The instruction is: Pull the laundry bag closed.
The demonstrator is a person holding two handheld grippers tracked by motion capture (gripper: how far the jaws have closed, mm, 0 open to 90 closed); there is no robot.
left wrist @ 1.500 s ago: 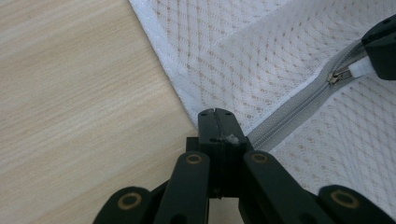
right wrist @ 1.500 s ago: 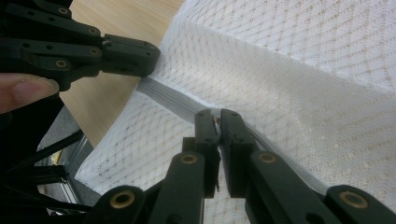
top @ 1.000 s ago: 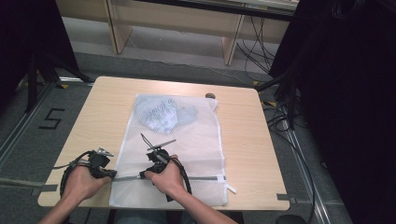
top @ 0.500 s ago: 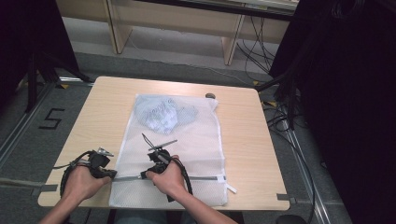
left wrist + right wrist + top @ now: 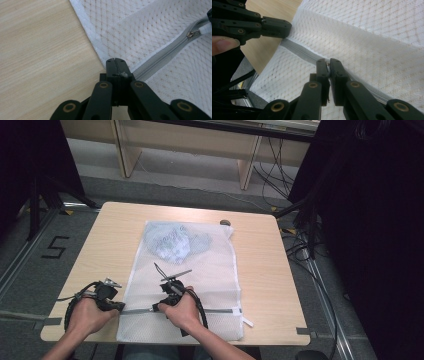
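My overhead cam looks forward and down over the whole table [image 5: 115,227]. Both gripper cams sit super close near its near edge, sharing the zipper [image 5: 160,60].

White mesh-cloth bag [image 5: 200,285], matt wooden table [image 5: 110,235]

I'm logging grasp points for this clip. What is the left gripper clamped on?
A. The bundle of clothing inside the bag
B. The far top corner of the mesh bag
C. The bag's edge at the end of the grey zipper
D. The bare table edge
C: the left gripper has its jaws closed on the mesh laundry bag edge where the zipper ends.
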